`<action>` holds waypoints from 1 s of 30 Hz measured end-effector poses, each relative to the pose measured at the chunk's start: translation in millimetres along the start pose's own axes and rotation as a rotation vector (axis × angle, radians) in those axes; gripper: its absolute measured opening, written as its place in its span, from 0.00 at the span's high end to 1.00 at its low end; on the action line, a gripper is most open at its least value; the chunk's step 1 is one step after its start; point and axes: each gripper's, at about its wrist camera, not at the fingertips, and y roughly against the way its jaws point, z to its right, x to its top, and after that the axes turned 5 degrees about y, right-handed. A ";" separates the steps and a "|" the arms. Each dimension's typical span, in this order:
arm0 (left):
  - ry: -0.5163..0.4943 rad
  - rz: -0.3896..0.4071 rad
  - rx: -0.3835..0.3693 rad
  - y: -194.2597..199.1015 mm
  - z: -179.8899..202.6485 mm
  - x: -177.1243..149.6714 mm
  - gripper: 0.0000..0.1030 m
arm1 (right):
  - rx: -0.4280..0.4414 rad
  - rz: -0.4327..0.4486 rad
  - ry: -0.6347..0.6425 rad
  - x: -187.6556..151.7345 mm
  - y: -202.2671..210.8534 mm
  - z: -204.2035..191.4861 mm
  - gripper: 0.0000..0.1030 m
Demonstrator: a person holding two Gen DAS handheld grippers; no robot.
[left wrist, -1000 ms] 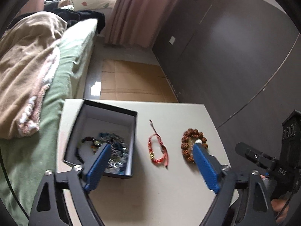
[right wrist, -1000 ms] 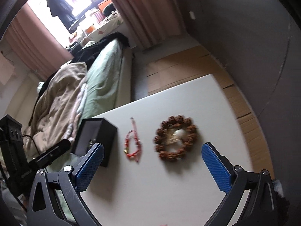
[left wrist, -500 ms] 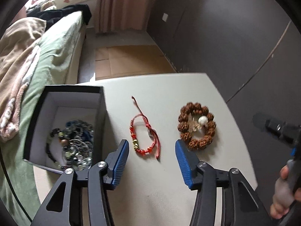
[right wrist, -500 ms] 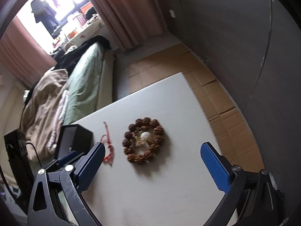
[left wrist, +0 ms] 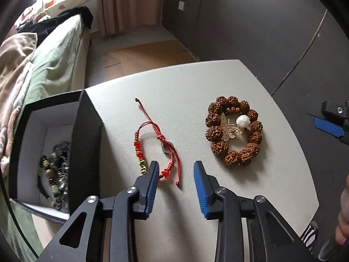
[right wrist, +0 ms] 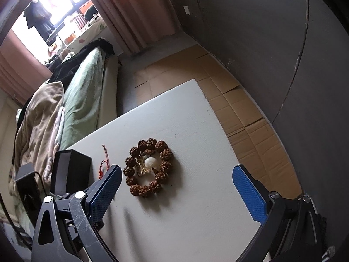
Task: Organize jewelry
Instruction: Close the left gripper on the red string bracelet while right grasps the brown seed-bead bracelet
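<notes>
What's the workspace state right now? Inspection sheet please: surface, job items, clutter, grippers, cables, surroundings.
Surface: white table, matte.
Job's things: red cord bracelet and brown bead bracelet lie loose, apart; black box at the left holds mixed jewelry.
Clutter: nothing seen.
Grippers: left gripper open, low over the red cord bracelet's near end; right gripper wide open, near the bead bracelet.
Cables: one beside the black box.
Surroundings: bed, curtain, dark wall.

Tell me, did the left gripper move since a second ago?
Yes. The left gripper has come toward the red string bracelet on the table, away from the black box, and its jaws have narrowed though they are open.
</notes>
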 end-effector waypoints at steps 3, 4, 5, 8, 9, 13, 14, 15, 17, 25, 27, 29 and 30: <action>-0.004 -0.016 0.011 -8.8 0.6 0.8 0.71 | 0.002 -0.011 -0.009 0.2 -2.6 -0.9 0.01; -0.011 -0.013 0.014 -9.6 0.7 1.3 0.72 | 0.005 -0.019 -0.015 -0.2 -4.3 -0.6 0.01; -0.023 -0.014 0.023 -9.3 2.6 0.6 0.72 | 0.007 -0.025 -0.019 -0.2 -5.8 -0.8 0.01; -0.052 -0.011 0.063 -9.4 4.9 -0.7 0.84 | 0.007 -0.043 -0.024 0.0 -11.6 -3.5 0.01; -0.043 -0.010 0.077 -9.0 2.7 -0.7 0.97 | 0.008 -0.046 -0.022 -0.2 -13.5 -5.3 0.01; 0.017 -0.027 -0.001 -4.3 -10.5 -0.5 0.97 | 0.028 -0.066 -0.035 -1.1 -21.6 -9.2 0.22; 0.021 -0.021 -0.006 -1.1 -12.3 -0.4 0.97 | 0.035 -0.084 -0.044 -2.2 -25.3 -9.7 0.29; 0.025 -0.010 -0.010 4.2 -14.1 0.4 0.97 | 0.041 -0.096 -0.047 -3.2 -28.5 -10.7 0.34; 0.038 0.004 -0.029 11.3 -17.2 2.7 0.97 | 0.034 -0.119 -0.038 -5.6 -34.6 -14.7 0.38; 0.104 0.069 -0.101 44.8 -32.4 10.1 0.97 | 0.025 -0.172 0.004 -13.1 -56.8 -32.7 0.52; 0.114 0.081 -0.111 50.5 -35.2 10.5 0.97 | 0.006 -0.173 0.010 -13.5 -61.2 -35.2 0.52; 0.121 0.096 -0.121 57.3 -38.2 11.6 0.97 | -0.008 -0.174 0.009 -12.9 -65.7 -37.2 0.52; 0.125 0.104 -0.124 60.7 -40.1 12.1 0.97 | -0.009 -0.175 0.007 -12.7 -68.0 -38.9 0.52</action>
